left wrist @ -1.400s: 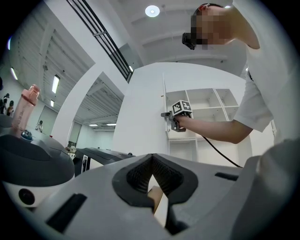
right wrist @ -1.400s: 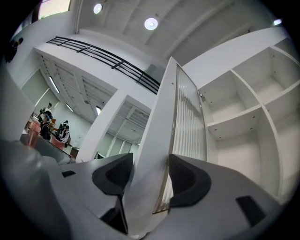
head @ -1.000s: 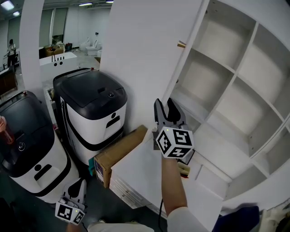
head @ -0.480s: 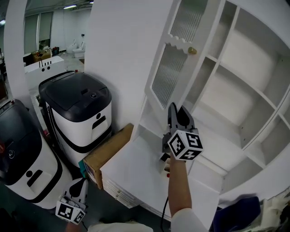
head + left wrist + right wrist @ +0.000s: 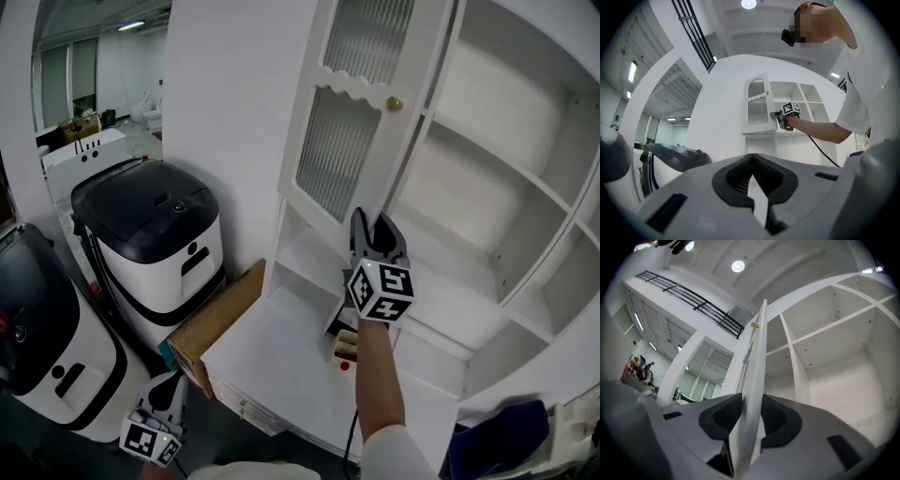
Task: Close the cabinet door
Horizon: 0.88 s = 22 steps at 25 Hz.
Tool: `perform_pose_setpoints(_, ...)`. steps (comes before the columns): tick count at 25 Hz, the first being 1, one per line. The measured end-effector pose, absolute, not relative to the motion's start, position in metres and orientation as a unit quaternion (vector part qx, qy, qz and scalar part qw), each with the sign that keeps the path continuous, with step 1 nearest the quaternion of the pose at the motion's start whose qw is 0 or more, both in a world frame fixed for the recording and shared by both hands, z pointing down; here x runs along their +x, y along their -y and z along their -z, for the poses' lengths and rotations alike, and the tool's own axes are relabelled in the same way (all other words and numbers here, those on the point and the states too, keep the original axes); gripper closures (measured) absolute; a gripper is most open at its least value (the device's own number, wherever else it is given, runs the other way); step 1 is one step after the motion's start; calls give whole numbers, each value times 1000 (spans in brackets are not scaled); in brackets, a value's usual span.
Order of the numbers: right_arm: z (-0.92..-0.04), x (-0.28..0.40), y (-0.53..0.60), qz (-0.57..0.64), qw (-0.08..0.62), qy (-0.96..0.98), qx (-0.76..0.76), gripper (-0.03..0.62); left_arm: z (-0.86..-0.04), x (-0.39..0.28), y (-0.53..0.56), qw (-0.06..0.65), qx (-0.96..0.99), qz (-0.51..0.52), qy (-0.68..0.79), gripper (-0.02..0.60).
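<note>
The cabinet door (image 5: 352, 112) stands partly open, hinged at the left side of the white cabinet (image 5: 525, 281). Its free edge, with a small brass knob (image 5: 395, 103), points out into the room. Bare white shelves (image 5: 487, 159) lie open just to the right of it, with nothing in the door's way.

The right gripper (image 5: 375, 230) is at the door's lower free edge, above the counter (image 5: 281, 366). Its jaws have just been easing wider, yet both dark pads press the door's two faces with the edge between them. Its marker cube (image 5: 380, 291) shows black-and-white squares.

The door is painted white, with two ribbed glass panels and a scalloped rail between them.

A cardboard box (image 5: 216, 323) leans at the counter's left edge, beside a glossy black-topped white machine (image 5: 150, 234). The left gripper (image 5: 172, 386) hangs low, well apart from the cabinet, tips together on nothing.
</note>
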State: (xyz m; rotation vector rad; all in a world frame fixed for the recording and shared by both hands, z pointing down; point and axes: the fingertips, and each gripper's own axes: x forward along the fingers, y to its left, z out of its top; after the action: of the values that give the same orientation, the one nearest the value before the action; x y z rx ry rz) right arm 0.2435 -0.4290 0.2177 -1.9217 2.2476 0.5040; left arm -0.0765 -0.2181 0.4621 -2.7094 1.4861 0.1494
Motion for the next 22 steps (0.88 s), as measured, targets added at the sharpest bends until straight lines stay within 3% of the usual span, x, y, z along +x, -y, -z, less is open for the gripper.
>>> perform_pose_setpoints(22, -215, 305, 474, -189, 24, -660, -727, 421, -469, -65, 228, 17, -868, -39, -494, 578)
